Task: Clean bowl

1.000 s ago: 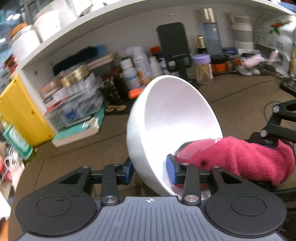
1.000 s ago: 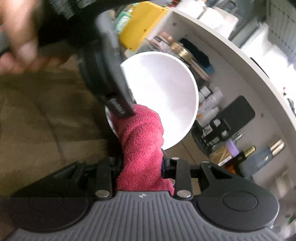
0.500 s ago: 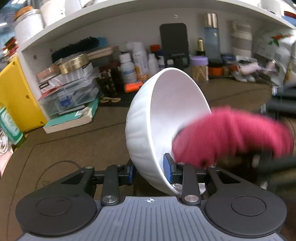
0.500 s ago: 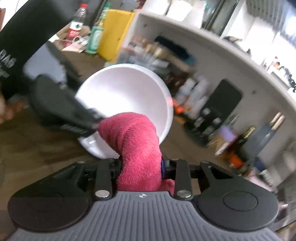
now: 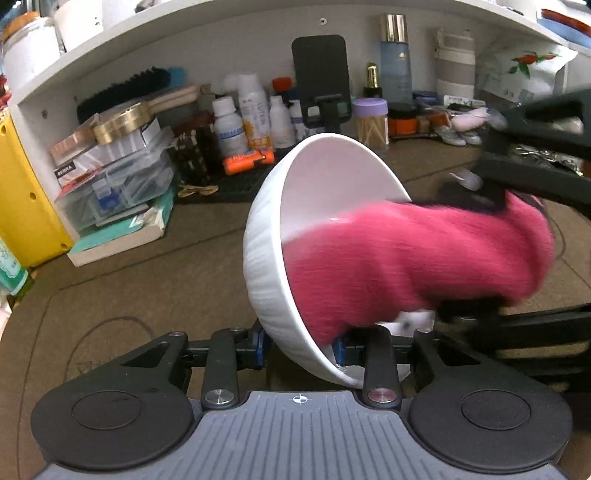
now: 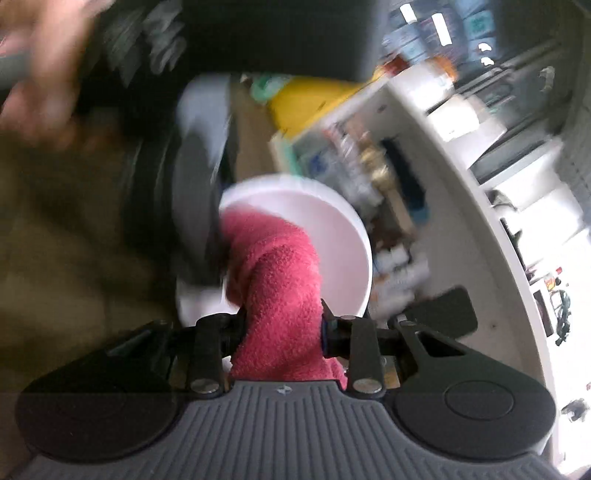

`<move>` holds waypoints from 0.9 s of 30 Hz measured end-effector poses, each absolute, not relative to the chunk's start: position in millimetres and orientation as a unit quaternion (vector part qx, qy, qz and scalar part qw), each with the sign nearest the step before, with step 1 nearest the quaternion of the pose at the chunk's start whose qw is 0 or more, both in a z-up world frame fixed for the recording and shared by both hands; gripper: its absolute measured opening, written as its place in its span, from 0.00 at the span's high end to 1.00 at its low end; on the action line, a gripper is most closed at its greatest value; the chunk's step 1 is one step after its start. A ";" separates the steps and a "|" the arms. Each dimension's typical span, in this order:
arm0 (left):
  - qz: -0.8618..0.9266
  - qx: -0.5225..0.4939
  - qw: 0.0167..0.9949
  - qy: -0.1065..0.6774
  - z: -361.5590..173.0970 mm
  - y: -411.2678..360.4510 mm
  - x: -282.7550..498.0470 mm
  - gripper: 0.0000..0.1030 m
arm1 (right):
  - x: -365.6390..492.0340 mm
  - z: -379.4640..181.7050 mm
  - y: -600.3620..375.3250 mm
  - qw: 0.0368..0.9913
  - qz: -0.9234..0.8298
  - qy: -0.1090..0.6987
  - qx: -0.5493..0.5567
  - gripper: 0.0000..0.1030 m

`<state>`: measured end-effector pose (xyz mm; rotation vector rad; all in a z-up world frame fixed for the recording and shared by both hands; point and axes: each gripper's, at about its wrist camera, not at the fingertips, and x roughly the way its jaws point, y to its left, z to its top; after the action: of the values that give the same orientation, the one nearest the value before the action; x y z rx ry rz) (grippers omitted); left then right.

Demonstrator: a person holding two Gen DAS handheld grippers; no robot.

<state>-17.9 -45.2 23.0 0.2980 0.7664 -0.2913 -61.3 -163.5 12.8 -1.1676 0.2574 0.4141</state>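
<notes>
A brown counter spreads under everything, backed by a white shelf whose lower bay is crowded with bottles, boxes and a dark phone stand; a yellow bin stands at the far left.

Above the counter, the white bowl is held tipped on its side, its mouth turned to the right, its ribbed outer wall facing left. It sits at the left tool, rim down between the two fingers: the left finger presses the outer wall and the right finger lies inside the rim, so the left tool is clamped on the bowl's edge.

A pink cloth fills the lower part of the bowl's inside, reaching in from the right and touching the inner wall. In the right wrist view the same cloth rises from between the fingers of the right tool, which are closed tight on its bunched middle, and its free end curls over into the bowl just ahead. The bowl lies directly in front of the right tool. That view is heavily blurred; a hand shows at upper left.
</notes>
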 end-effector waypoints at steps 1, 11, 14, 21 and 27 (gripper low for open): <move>-0.141 0.144 0.906 0.371 23.0 -45.2 -17.9 0.67 | -62.6 11.8 -164.0 0.800 0.192 0.119 -0.556 0.69; -0.134 0.150 0.906 0.372 22.7 -49.0 -20.8 0.66 | -48.0 13.7 -143.6 0.810 0.157 0.080 -0.560 0.69; -0.136 0.154 0.905 0.373 22.0 -44.4 -18.0 0.66 | -54.3 20.2 -137.2 0.824 0.207 0.077 -0.522 0.68; -0.092 0.170 0.918 0.347 21.3 -43.3 -10.8 0.24 | -36.9 -2.3 -159.0 0.811 0.147 0.131 -0.551 0.68; -0.058 0.084 0.936 0.338 1.3 -52.1 -6.5 0.21 | -30.1 -16.6 -175.4 0.826 0.152 0.172 -0.515 0.68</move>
<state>-6.5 -52.1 1.3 0.1720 0.6912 -0.1181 -30.1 -175.4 -16.6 -1.0950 0.3656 0.3229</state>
